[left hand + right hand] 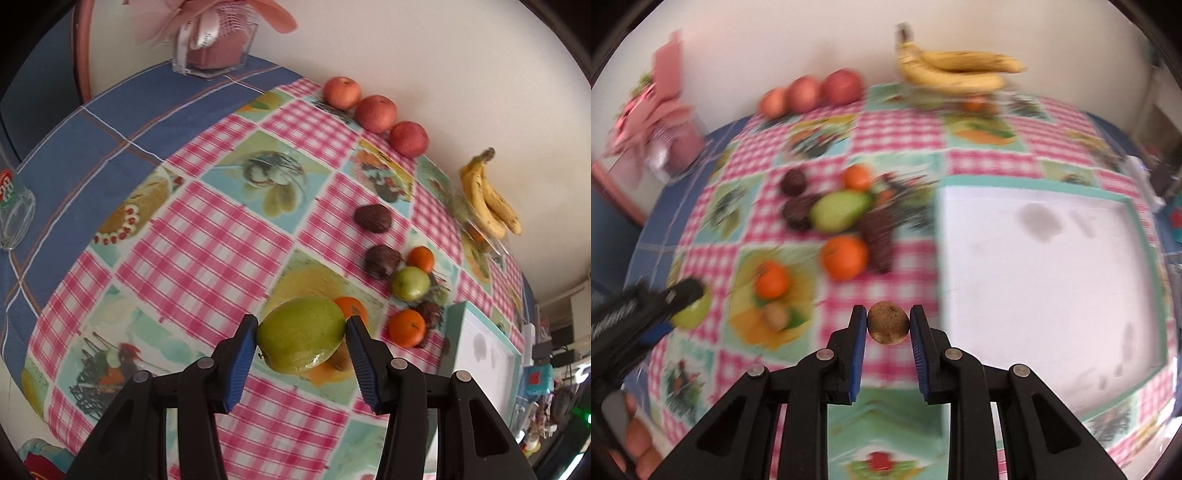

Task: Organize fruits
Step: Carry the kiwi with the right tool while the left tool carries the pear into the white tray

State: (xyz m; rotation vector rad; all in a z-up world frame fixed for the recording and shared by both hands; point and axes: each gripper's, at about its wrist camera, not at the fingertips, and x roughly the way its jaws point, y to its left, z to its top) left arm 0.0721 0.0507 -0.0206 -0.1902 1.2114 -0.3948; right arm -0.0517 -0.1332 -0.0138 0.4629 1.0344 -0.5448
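We note left gripper (301,332) clamped on green apple (301,334) between both pads, right gripper (888,326) pinching brown kiwi (888,327), 3 red apples (375,112) by wall

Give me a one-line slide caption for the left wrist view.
Left gripper shut on a green apple above the checked tablecloth; red apples and bananas line the wall.

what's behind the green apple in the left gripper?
In the left wrist view, an orange sits right behind the green apple held by the left gripper; only its upper part shows. The apple covers the rest and the tablecloth beneath it.
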